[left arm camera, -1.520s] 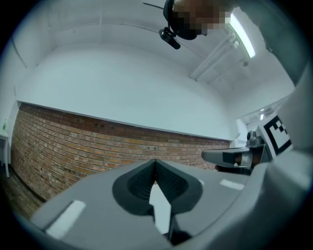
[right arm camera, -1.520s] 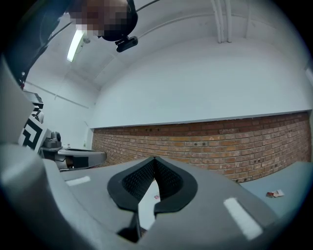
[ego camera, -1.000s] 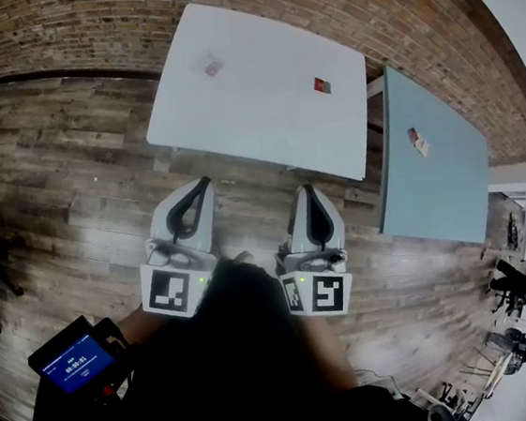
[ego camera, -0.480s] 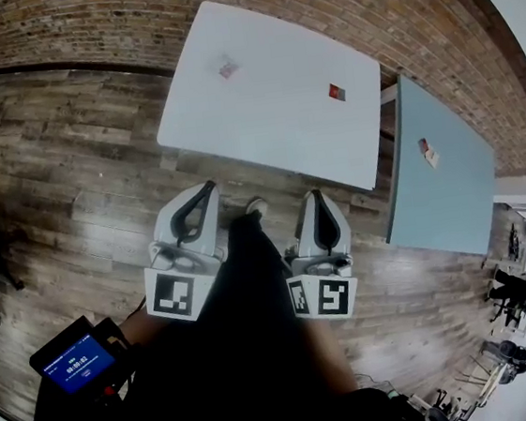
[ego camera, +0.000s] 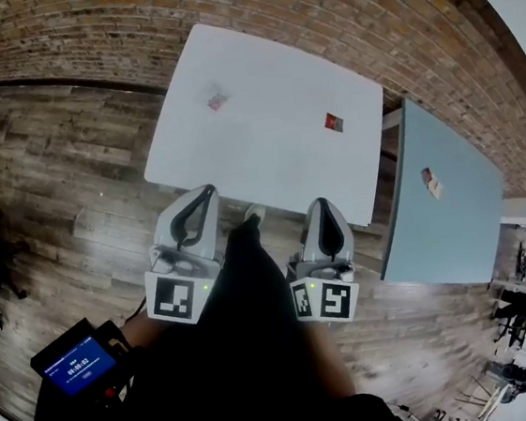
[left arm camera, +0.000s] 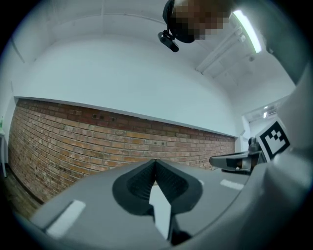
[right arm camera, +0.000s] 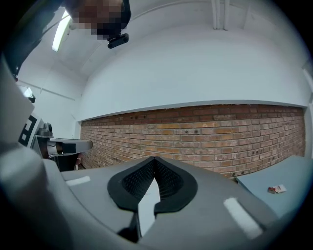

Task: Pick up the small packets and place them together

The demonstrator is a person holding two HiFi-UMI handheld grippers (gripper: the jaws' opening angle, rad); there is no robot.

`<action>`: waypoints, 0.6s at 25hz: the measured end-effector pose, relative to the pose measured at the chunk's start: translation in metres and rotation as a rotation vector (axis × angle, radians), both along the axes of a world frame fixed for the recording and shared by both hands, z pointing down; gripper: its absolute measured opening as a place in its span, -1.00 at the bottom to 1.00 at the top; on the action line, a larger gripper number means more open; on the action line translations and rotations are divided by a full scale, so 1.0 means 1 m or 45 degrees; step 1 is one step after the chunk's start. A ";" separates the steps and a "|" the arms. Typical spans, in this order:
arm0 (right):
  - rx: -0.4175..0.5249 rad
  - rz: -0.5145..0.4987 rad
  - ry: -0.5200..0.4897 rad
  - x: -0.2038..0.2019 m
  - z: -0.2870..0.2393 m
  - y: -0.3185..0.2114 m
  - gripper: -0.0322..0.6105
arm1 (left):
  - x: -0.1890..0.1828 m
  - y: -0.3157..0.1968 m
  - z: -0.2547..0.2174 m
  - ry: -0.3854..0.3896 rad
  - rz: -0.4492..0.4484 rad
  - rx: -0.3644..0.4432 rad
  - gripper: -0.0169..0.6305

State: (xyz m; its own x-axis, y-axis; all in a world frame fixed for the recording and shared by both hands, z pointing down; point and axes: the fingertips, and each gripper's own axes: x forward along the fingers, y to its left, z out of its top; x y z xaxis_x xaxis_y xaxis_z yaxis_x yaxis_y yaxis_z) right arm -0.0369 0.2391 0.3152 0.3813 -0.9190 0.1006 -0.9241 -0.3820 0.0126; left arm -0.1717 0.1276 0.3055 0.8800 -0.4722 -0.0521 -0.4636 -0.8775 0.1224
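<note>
Pale packet (ego camera: pixel 217 98) at 12 o'clock from me and red packet (ego camera: pixel 332 122) at 1 lie on the white table (ego camera: pixel 267 162). The third packet (ego camera: pixel 429 181) is at 2 on the blue table (ego camera: pixel 453 221). My left claw (ego camera: pixel 203 195) and right claw (ego camera: pixel 324 209) are both closed, empty and short of the table edge. Risks: flat packets skid under closed tips, and the third is easy to miss.

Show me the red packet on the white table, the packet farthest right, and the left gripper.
red packet (ego camera: pixel 332 122), head view, the middle of the packet.
far-right packet (ego camera: pixel 427 179), head view, the middle of the packet.
left gripper (ego camera: pixel 208 191), head view, the tips of its closed jaws.
</note>
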 end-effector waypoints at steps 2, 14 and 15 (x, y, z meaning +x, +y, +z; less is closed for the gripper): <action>-0.002 0.002 -0.005 0.032 0.002 -0.009 -0.89 | 0.032 -0.009 0.001 -0.013 0.006 -0.009 -0.95; -0.082 -0.046 -0.036 0.173 0.018 -0.029 -0.89 | 0.182 -0.026 0.007 -0.097 0.021 -0.016 -0.95; -0.077 -0.047 -0.034 0.181 0.019 -0.031 -0.89 | 0.190 -0.027 0.008 -0.104 0.017 -0.007 -0.95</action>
State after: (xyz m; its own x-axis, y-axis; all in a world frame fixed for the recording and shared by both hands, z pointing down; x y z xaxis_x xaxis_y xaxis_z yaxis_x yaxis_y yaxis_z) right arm 0.1446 0.2082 0.3346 0.3440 -0.9241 0.1663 -0.9377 -0.3473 0.0100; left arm 0.0184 0.1006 0.3136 0.8872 -0.4608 0.0225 -0.4608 -0.8830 0.0896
